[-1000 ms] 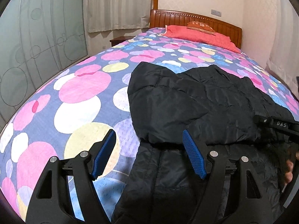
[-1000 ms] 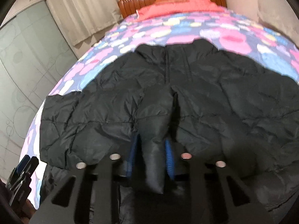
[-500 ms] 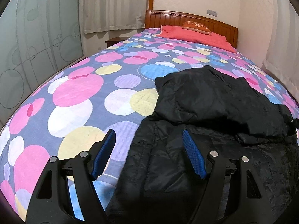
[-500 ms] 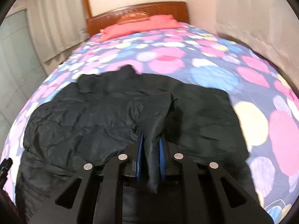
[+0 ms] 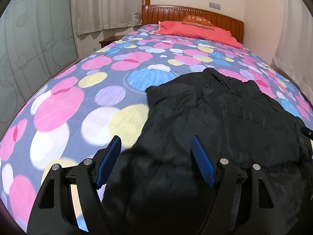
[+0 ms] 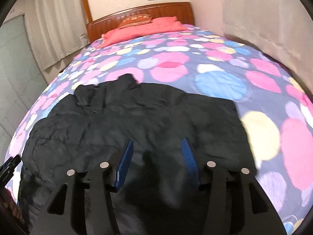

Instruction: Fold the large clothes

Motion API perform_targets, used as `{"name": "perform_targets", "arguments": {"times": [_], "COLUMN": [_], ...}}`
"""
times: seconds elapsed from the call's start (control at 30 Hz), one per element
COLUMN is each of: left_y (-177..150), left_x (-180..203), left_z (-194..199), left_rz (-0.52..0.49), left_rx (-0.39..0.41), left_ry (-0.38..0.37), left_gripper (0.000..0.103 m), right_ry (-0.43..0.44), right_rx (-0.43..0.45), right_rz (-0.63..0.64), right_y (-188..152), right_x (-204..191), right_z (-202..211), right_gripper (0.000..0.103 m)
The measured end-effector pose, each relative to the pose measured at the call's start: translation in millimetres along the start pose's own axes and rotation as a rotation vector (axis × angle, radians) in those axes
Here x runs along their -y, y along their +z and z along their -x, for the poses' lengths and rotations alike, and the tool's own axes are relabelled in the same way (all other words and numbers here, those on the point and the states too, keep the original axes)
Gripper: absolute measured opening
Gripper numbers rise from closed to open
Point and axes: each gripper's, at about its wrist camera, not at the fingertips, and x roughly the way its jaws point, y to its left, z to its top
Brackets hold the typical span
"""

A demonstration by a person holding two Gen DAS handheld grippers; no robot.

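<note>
A large black padded jacket (image 5: 215, 121) lies on the bed, folded over itself; it also shows in the right wrist view (image 6: 137, 121). My left gripper (image 5: 156, 162) is open and empty, hovering over the jacket's near left edge. My right gripper (image 6: 156, 160) is open over the jacket's near middle, with black fabric lying between and below its blue pads (image 6: 125, 162); nothing is pinched. The left gripper's tip shows at the far left of the right wrist view (image 6: 8, 168).
The bed has a spotted pink, blue and yellow cover (image 5: 78, 101) with a red pillow (image 5: 195, 31) and wooden headboard (image 5: 176, 13) at the far end. A frosted glass door (image 5: 29, 49) and curtains stand to the left; a wall (image 6: 254, 19) runs along the right.
My right gripper carried a pinched jacket sleeve rightwards across the jacket, then opened and let it go. The left gripper stayed open and shifted slightly as the fabric moved right.
</note>
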Motion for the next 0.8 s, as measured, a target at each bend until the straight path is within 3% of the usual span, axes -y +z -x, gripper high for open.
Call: {"name": "perform_targets", "arguments": {"times": [0.13,0.27,0.33,0.47,0.57,0.67,0.77,0.8], "left_y": [18,11,3,6,16,25,21,13], "left_x": [12,23,24,24,33,60,88,100], "left_z": [-28,-66,-79,-64,-31,-22,-41,-60], "left_rz": [-0.006,-0.08,-0.089,-0.092,-0.067,-0.108,-0.159,-0.193], "left_rx": [-0.02,-0.103,-0.125,-0.112,-0.014,0.028,-0.024,-0.104], "left_ry": [0.021,0.061,0.044,0.08,0.036,-0.038,-0.07,-0.072], "left_gripper": [0.074,0.075,0.076,0.075,0.075,0.079,0.08,0.08], "right_ry": [-0.005,-0.027,-0.018,-0.048,-0.012,0.043,0.045,0.028], "right_rx": [-0.002,-0.089,-0.096,-0.069,-0.006,-0.003,-0.08,-0.119], "right_rz": [0.061,0.114,0.105,0.112,0.114,0.149,0.194,0.208], "right_y": [7,-1,-1,3,9,15,8,4], "right_x": [-23,-29,-27,-33,-48,-80,-103,-107], "right_z": [-30,-72,-73,-56,-39,-41,-69,-81], "right_gripper": [0.052,0.054,0.054,0.054,0.054,0.054,0.054,0.056]}}
